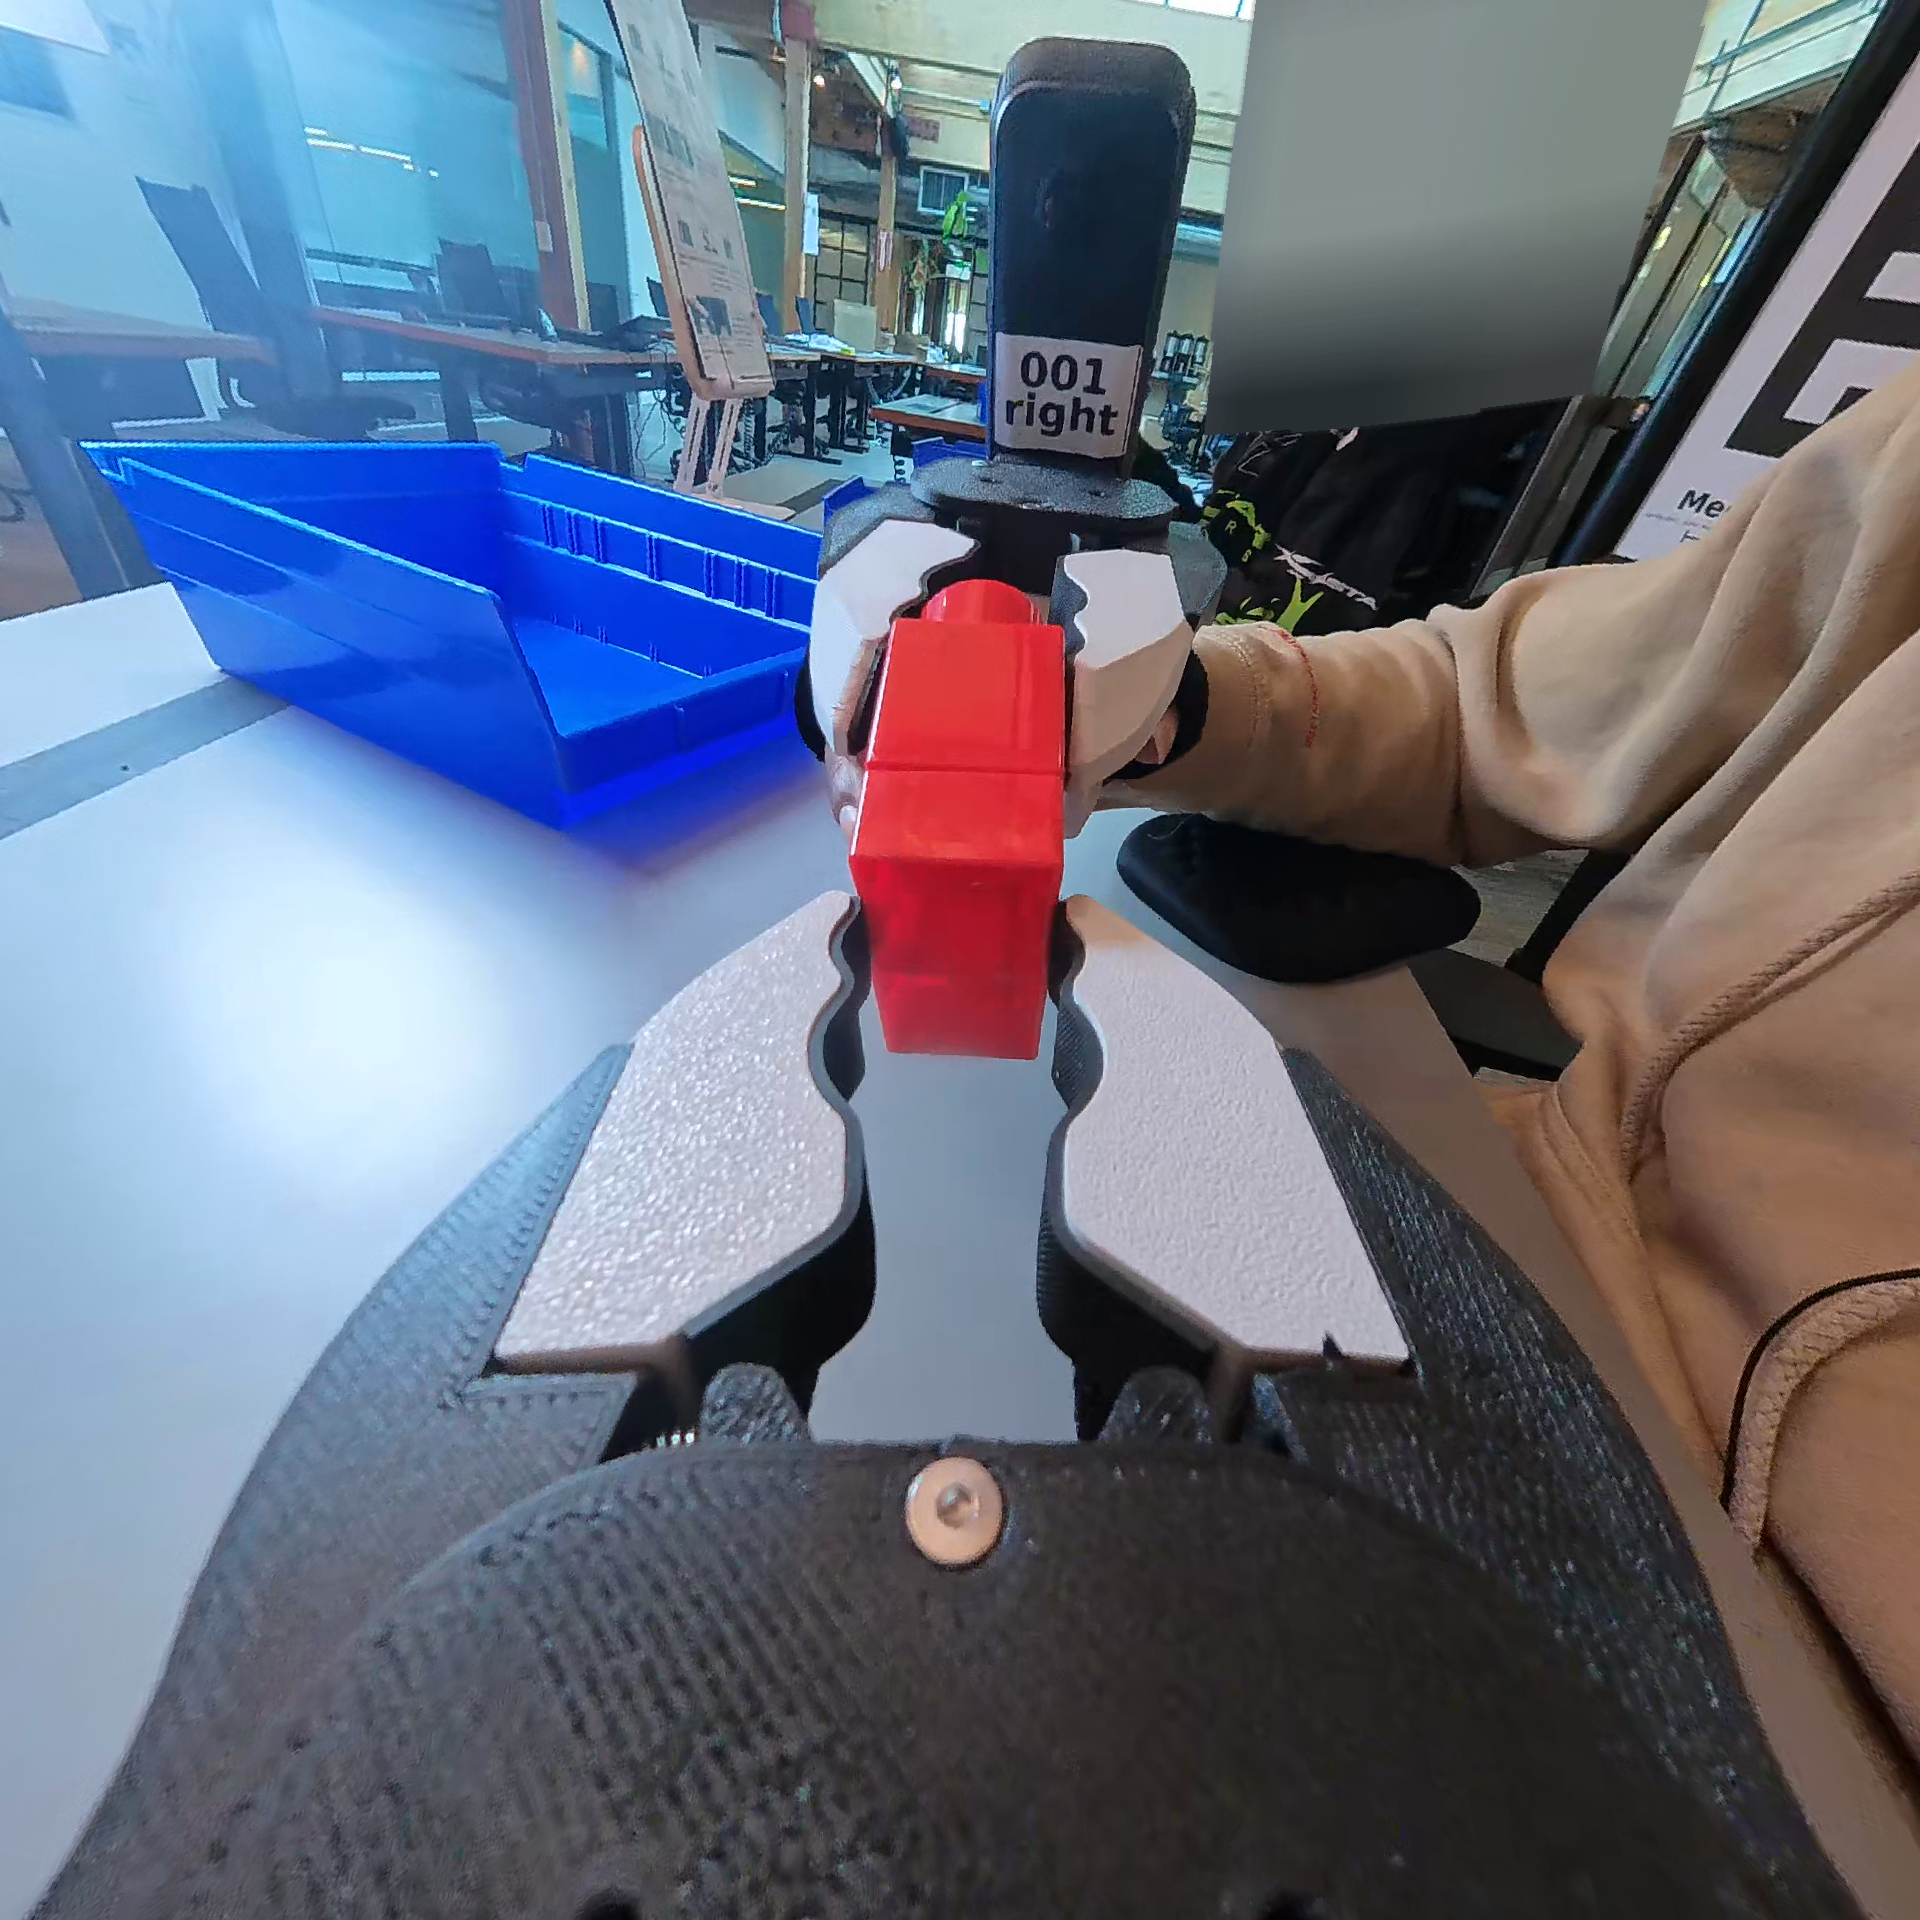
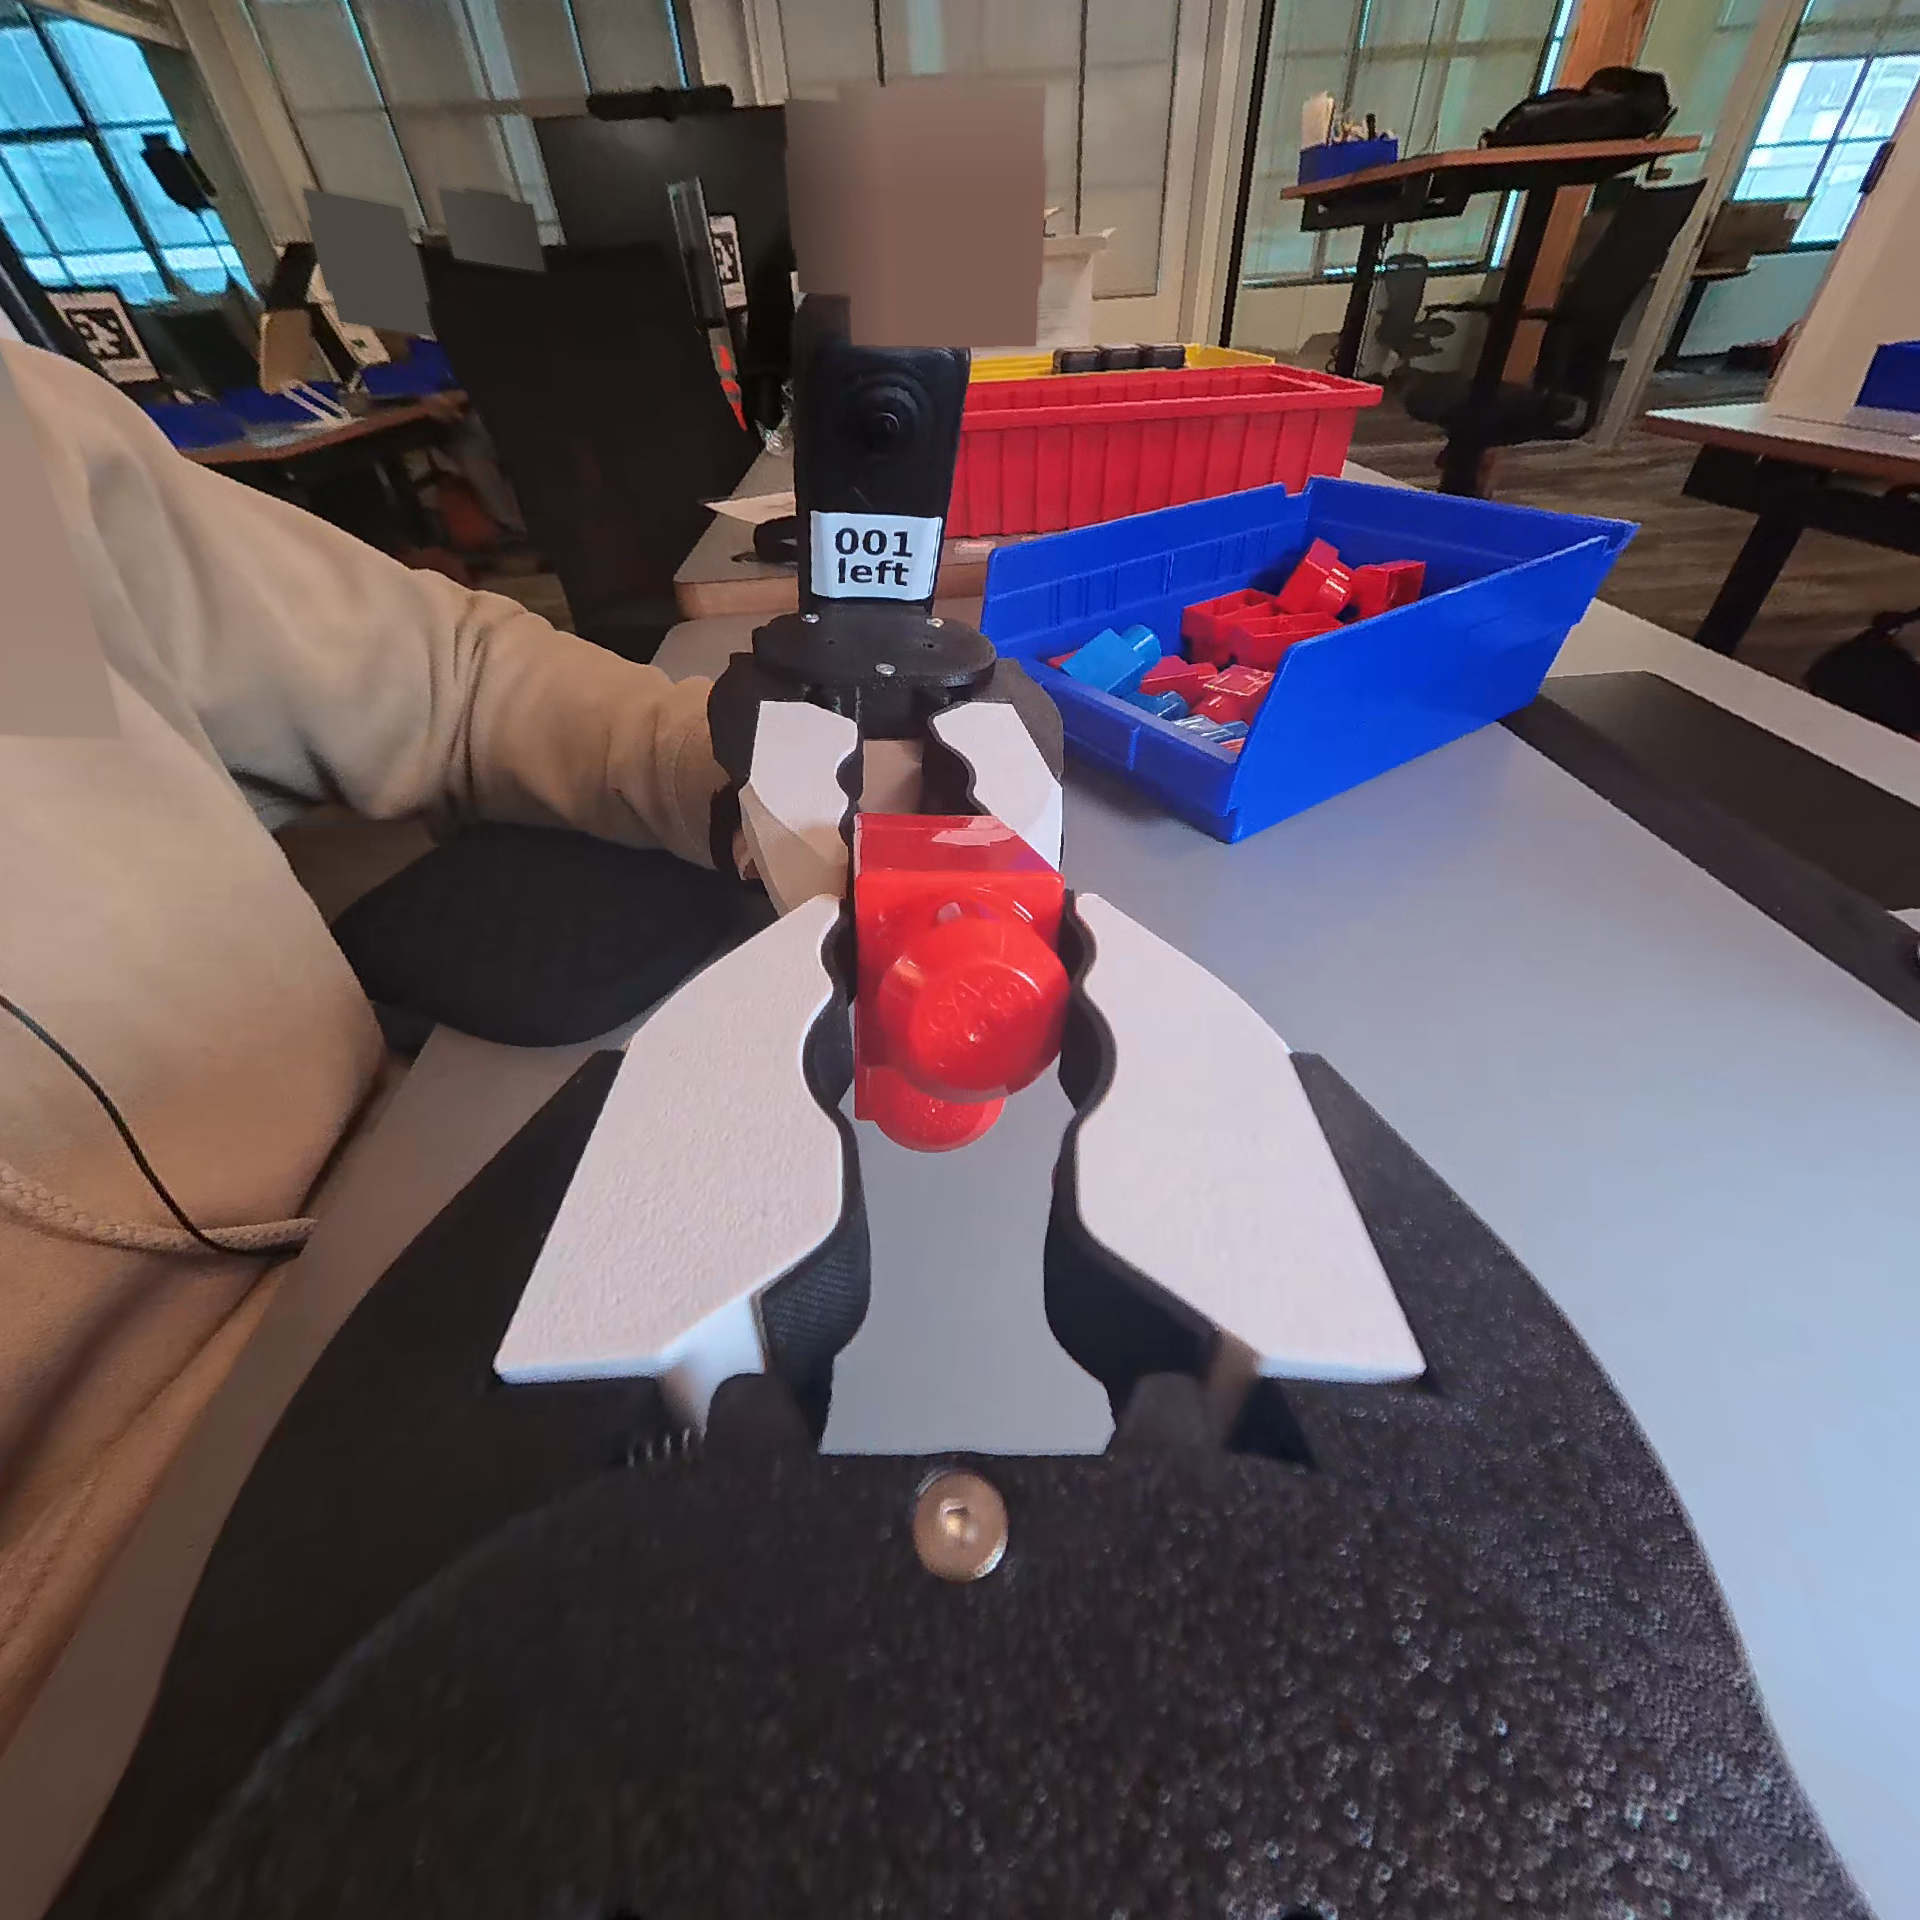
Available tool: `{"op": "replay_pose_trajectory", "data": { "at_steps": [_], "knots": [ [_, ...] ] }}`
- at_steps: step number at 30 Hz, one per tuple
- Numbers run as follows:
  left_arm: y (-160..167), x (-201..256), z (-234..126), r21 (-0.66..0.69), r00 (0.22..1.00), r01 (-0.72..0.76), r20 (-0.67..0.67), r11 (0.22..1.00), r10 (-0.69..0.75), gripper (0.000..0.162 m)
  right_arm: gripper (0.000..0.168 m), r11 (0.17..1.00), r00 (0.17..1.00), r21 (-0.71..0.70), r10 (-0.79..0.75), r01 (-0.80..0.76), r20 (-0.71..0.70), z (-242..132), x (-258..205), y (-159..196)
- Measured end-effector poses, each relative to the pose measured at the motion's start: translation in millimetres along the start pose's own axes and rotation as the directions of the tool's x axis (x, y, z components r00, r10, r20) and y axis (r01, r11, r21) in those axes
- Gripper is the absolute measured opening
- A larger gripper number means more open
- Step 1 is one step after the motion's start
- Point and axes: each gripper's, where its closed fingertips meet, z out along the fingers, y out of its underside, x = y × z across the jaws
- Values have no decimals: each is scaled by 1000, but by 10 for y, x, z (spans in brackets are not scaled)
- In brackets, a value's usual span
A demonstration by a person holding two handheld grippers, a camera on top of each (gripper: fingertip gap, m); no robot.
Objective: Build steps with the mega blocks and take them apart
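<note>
I see two red blocks joined end to end, held in the air above the grey tabletop between my two tools. My left tongs are closed narrow on the near block, pinching its sides, and my right tongs are closed the same way on the far block, the one with the round stud pointing at the right camera. In the left view the seam between the two blocks shows clearly; in the right view the stud end covers most of the second block, so I see only its top edge there. The undersides of both blocks are out of sight.

Each tool shows in the other's view, with a sleeve in beige behind it; the hands gripping the handles are mostly covered.

On the tabletop, a blue bin sits near, to the right in the right view, holding a loose heap of red and blue blocks; I can't count them. In the left view a blue bin shows only bare floor, its far end cut off behind the right tool.

A red crate stands farther back.
</note>
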Motion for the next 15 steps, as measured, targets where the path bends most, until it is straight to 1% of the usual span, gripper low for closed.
{"op": "replay_pose_trajectory", "data": {
  "at_steps": [5,6,7,9,10,12,15],
  "knots": [
    [8,-25,10,-9,1000,-4,10,1000,4,34,37,1000,1000,-22,8,-9,-3,-12,26,11],
    [-6,-28,12,-10,1000,-17,15,1000,17,34,38,999,1000,-44,-2,2,-3,-20,32,13],
    [-27,-24,9,-4,1000,-22,15,1000,22,34,44,997,1000,-67,-23,22,-11,-38,49,12],
    [-57,-25,-19,14,1000,-14,10,1000,14,34,45,995,999,-84,-48,46,-22,-106,74,-22],
    [-58,-41,-33,15,1000,-16,17,1000,16,34,45,996,999,-76,-44,43,-20,-144,76,-52],
    [-51,-61,-40,11,1000,-19,22,1000,18,34,34,998,999,-56,-41,40,-21,-193,79,-91],
    [-40,-47,-30,17,1000,-10,9,1000,10,34,32,997,999,-70,-46,45,-13,-206,62,-83]
  ]
}}
